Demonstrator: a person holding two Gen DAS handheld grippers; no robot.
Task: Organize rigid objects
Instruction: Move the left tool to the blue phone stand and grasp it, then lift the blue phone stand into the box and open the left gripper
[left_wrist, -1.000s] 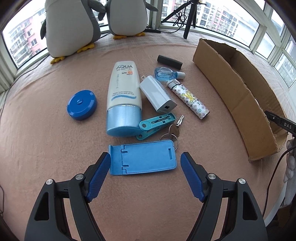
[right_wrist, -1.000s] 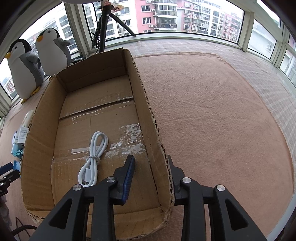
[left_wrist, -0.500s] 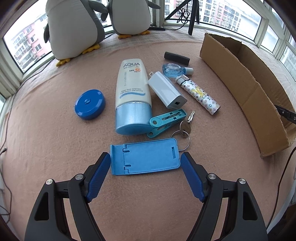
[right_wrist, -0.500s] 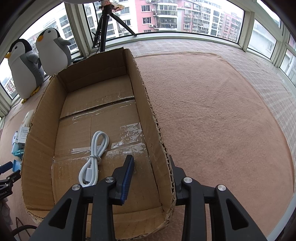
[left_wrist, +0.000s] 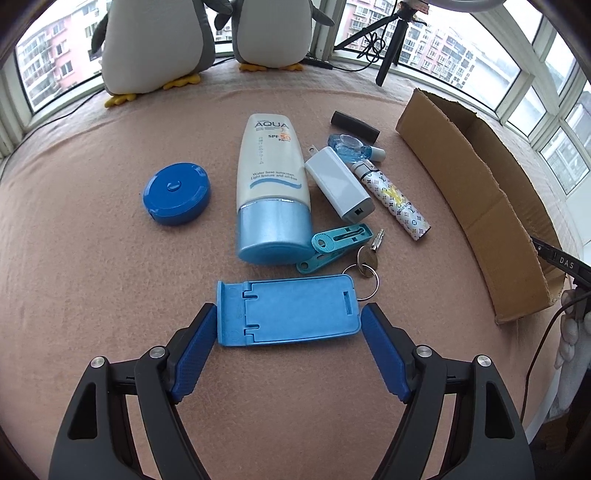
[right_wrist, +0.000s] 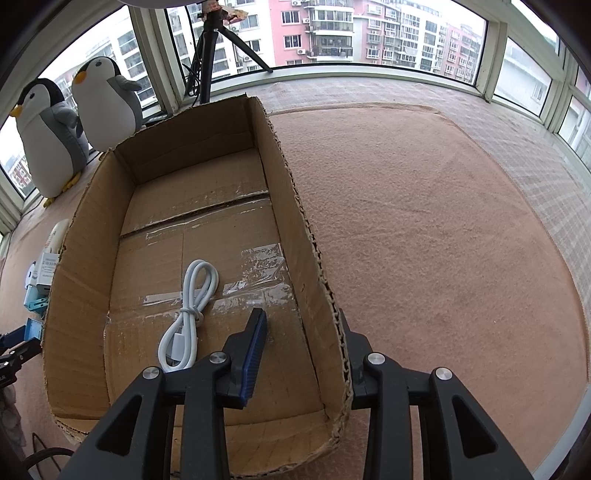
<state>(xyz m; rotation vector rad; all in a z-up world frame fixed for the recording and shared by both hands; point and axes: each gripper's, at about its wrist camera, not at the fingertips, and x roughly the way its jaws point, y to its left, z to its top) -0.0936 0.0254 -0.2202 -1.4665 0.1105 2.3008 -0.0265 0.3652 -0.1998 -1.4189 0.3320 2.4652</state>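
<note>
A flat blue phone stand (left_wrist: 290, 311) lies on the pink cloth between the fingers of my open left gripper (left_wrist: 288, 321); the blue pads sit just beside its two short ends. Behind it lie a key on a ring (left_wrist: 366, 260), a teal clip (left_wrist: 334, 244), a sunscreen tube (left_wrist: 269, 184), a white charger (left_wrist: 338, 184), a patterned lighter (left_wrist: 397, 203), a small blue bottle (left_wrist: 351, 146), a black stick (left_wrist: 354, 123) and a round blue tape measure (left_wrist: 176, 193). My right gripper (right_wrist: 299, 332) straddles the right wall of the cardboard box (right_wrist: 314, 236), one finger inside, one outside. A white cable (right_wrist: 190, 306) lies in the box.
Two plush penguins (left_wrist: 207, 40) stand at the window, also in the right wrist view (right_wrist: 74, 122). A tripod (right_wrist: 214, 48) stands behind the box. The box shows at the right of the left wrist view (left_wrist: 480, 206). Pink cloth stretches right of the box.
My left gripper has moved forward and lower, so the phone stand now sits between its fingertips. The right gripper has stayed on the box wall.
</note>
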